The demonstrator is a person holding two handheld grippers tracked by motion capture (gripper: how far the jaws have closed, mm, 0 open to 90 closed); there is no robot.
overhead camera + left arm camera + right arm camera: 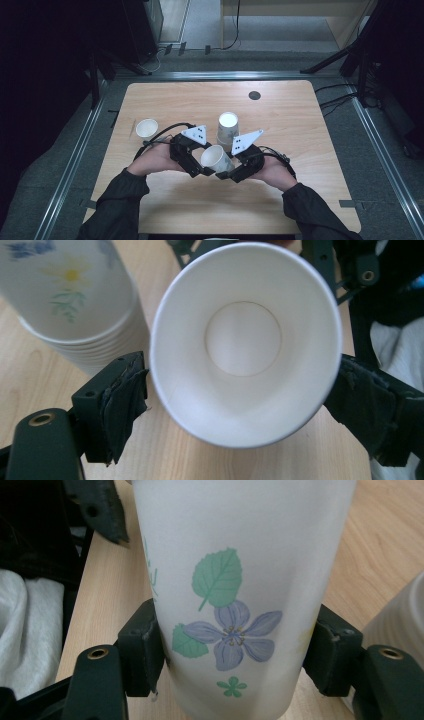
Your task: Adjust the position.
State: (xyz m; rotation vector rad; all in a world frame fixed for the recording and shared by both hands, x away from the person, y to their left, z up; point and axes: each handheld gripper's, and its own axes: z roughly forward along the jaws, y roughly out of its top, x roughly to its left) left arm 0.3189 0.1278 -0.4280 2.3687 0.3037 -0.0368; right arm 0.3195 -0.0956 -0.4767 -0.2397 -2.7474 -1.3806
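A white paper cup [216, 159] with a flower print lies on its side above the table's front middle, held between both grippers. My right gripper [232, 660] is shut on its body [240, 580], one jaw on each side. My left gripper [240, 400] straddles the cup's open mouth [245, 340], which faces its camera; both pads [125, 400] touch the rim. In the high view the left gripper [205, 162] comes from the left and the right gripper [227, 170] from the right.
An upside-down stack of matching cups [227, 127] stands just behind the held cup, close to both grippers [75, 305]. A single upright cup [146, 128] sits at the left. A small black disc [254, 95] lies near the wooden table's [300, 125] far edge.
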